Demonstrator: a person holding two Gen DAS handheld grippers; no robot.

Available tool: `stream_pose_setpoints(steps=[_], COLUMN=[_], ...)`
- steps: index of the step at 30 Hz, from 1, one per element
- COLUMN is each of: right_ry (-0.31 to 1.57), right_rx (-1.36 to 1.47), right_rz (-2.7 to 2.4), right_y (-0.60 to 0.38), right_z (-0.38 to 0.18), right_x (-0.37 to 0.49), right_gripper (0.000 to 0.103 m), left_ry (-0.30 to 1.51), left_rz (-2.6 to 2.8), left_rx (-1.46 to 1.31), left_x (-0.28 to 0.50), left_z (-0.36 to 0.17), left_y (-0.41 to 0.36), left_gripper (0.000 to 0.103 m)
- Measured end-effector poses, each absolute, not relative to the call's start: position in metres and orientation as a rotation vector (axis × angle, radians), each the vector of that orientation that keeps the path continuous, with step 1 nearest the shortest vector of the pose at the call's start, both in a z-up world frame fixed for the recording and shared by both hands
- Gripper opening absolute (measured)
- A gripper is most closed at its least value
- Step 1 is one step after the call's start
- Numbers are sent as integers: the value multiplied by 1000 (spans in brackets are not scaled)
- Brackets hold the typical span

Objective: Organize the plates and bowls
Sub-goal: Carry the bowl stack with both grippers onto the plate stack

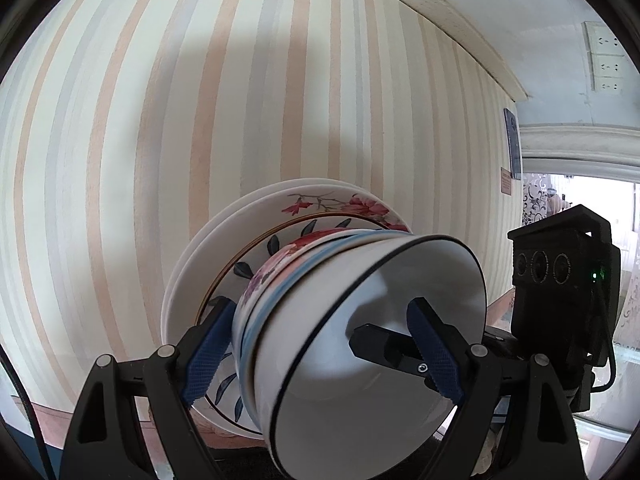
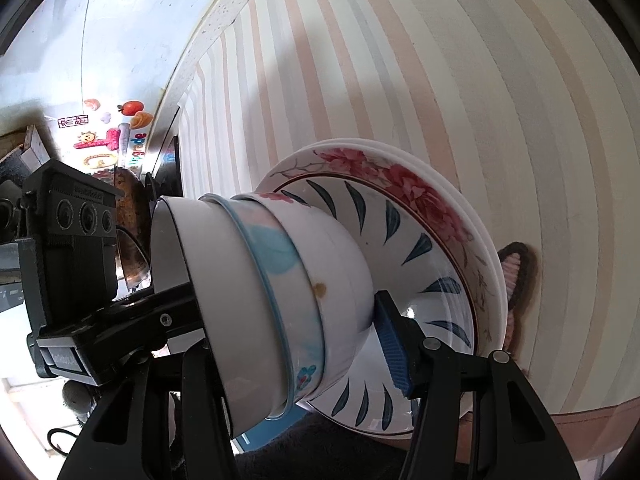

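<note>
The left gripper point(image 1: 320, 344) is clamped across a tilted stack of nested bowls point(image 1: 360, 344) and plates point(image 1: 224, 248): one pad behind the bowls at 9 o'clock, the other inside the top bowl at 3 o'clock. The right gripper point(image 2: 304, 332) clamps the same stack, its other finger hidden. The bowls sit in a leaf-patterned plate point(image 2: 404, 240). Striped wall point(image 1: 200, 100) fills 12 o'clock, close behind the plate rims.

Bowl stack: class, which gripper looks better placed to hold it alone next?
Left, probably. The left gripper shows both pads spanning the bowl stack: one inside the top bowl, one behind the bottom. The right gripper shows only one pad.
</note>
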State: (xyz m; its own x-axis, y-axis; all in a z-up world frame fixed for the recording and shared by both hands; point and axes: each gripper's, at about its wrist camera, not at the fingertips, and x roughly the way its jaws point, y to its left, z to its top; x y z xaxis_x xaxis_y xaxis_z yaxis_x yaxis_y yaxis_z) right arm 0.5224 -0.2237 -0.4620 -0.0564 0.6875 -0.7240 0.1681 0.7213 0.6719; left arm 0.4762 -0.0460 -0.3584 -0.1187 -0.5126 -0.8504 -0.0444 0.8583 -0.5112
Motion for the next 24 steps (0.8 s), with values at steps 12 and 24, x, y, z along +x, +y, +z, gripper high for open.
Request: stream_pose_setpoints(steps=[12, 24], right_ry=[1592, 1508], right_rx=[639, 503], right_rz=[465, 390], right_y=[-222, -233], right_z=[-453, -409], right_x=[518, 506], right_gripper=[57, 57], left_ry=[1608, 1474], left_rz=[-399, -279], left_rx=[-394, -213], left_x=[468, 452], left_z=[-347, -309], left_y=[-45, -45], left_gripper=[86, 86])
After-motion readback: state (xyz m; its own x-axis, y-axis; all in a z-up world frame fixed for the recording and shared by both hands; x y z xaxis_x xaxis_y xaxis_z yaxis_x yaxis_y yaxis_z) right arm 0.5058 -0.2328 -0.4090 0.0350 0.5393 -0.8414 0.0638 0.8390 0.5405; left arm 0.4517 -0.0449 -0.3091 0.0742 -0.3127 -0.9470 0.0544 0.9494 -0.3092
